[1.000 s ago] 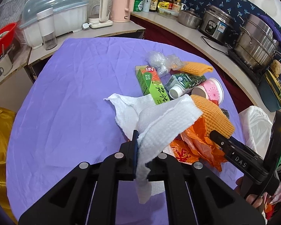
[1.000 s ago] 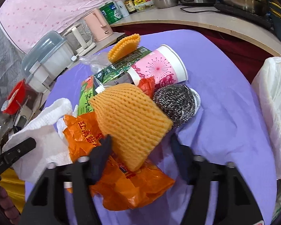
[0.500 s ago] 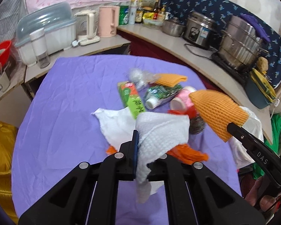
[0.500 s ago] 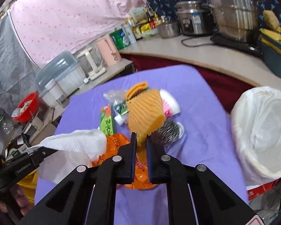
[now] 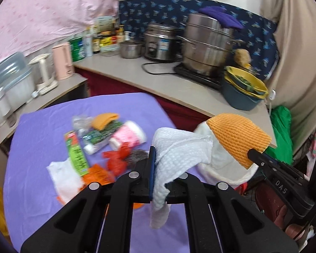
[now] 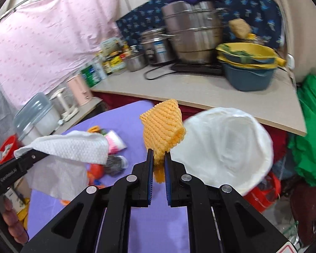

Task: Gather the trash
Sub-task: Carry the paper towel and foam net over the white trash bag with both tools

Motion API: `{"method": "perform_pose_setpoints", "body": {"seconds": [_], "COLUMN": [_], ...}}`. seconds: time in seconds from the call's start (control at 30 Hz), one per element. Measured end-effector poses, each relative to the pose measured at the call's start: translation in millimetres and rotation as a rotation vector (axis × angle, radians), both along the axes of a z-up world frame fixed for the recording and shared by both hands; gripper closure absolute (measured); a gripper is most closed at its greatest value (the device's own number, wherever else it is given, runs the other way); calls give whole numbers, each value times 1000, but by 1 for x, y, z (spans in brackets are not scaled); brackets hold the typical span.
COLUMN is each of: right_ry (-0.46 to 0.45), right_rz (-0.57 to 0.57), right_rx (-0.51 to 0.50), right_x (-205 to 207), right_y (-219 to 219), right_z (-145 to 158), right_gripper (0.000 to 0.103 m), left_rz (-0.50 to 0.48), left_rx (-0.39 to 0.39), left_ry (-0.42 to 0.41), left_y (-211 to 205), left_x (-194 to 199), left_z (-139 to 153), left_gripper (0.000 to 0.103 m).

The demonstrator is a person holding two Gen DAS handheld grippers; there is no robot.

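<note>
My left gripper [image 5: 160,164] is shut on a white paper towel [image 5: 179,149] and holds it in the air above the purple table's right edge. My right gripper [image 6: 157,162] is shut on an orange foam net [image 6: 163,126], held up beside a white-lined trash bin [image 6: 227,145]. The net [image 5: 238,139] and the bin [image 5: 219,166] also show in the left wrist view. The towel [image 6: 71,145] shows in the right wrist view. On the table lie a pink paper cup [image 5: 128,135], a green carton [image 5: 75,151], a steel scourer [image 5: 137,154], red and orange wrappers [image 5: 113,160] and another white tissue [image 5: 63,175].
A counter [image 5: 179,88] behind the table carries steel pots [image 5: 206,44], a rice cooker [image 5: 160,42], a blue basin with yellow bowls [image 5: 244,92], bottles and a pink kettle [image 5: 63,63]. A green bag [image 6: 311,130] and a red container [image 6: 263,191] sit near the bin.
Both grippers have lifted and swung right, carrying the towel and the foam net away from the trash pile toward the white-lined bin.
</note>
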State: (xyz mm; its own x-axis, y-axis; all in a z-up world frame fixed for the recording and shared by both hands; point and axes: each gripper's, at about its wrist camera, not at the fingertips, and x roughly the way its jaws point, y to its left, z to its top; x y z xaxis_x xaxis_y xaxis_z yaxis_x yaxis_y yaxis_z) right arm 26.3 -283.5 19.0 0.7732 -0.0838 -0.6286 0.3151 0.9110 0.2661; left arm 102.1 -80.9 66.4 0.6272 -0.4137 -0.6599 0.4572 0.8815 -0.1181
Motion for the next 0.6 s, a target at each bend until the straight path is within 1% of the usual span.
{"method": "perform_pose_setpoints", "body": {"seconds": [0.17,0.27,0.43,0.6], "right_ry": [49,68,92,102], "right_rz": [-121,-163,-188,-198], "right_rx": [7,27,52,55], "right_x": [-19,-22,-20,-12], "right_y": [-53,-73,-96,-108], "right_z": [-24,-37,-56,-67], "right_gripper": [93,93,93,92], "left_rz": [-122,-163,-184,-189], "left_rx": [-8,-7,2,27], "left_ry": [-5,5,38,73], "left_y": [-73,-111,-164,-195], "left_x": [-4,1,16,28], "left_z": [-6,-14,-37,-62], "left_gripper": [97,97,97,97]}}
